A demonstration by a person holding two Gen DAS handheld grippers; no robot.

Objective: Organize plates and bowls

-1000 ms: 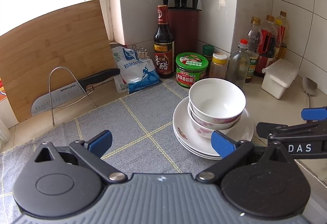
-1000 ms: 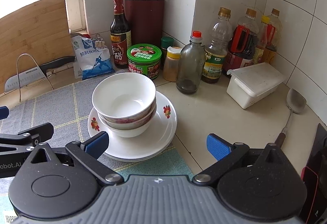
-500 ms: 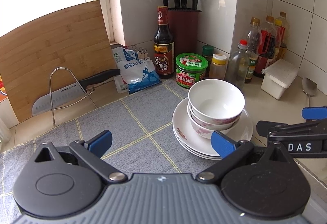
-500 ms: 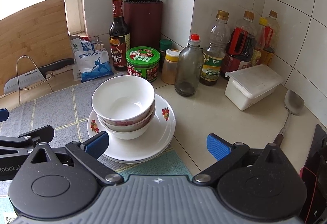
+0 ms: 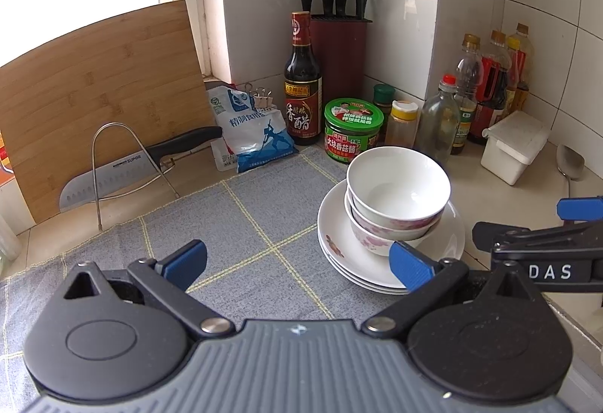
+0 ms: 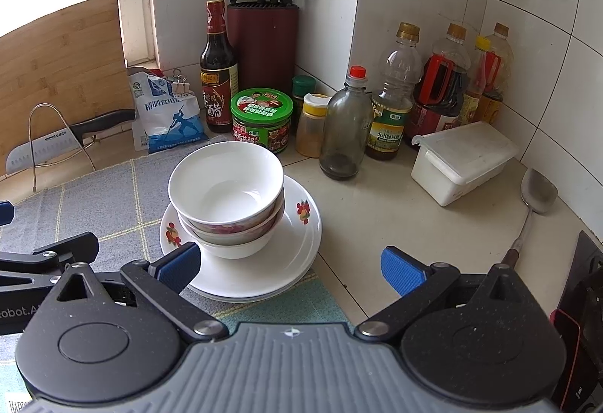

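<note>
bowls (image 6: 226,194): nested, atop stacked plates (image 6: 286,262) at grey mat (image 5: 245,224) edge, beside countertop | left gripper (image 5: 297,260): released, empty, low over mat, right pad just before plates | right gripper (image 6: 290,266): released, empty, left pad near plate rim | green jar (image 6: 262,118), bottles behind.

Nested bowls (image 6: 226,183) sit on stacked plates (image 6: 297,247) (floral-rimmed), ahead of the right gripper (image 6: 290,267), its fingers (image 6: 401,269) spread.

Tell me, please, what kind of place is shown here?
Most likely a home kitchen counter: a knife block in the tiled corner, sauce bottles along the wall, and stacked bowls on plates.
</note>
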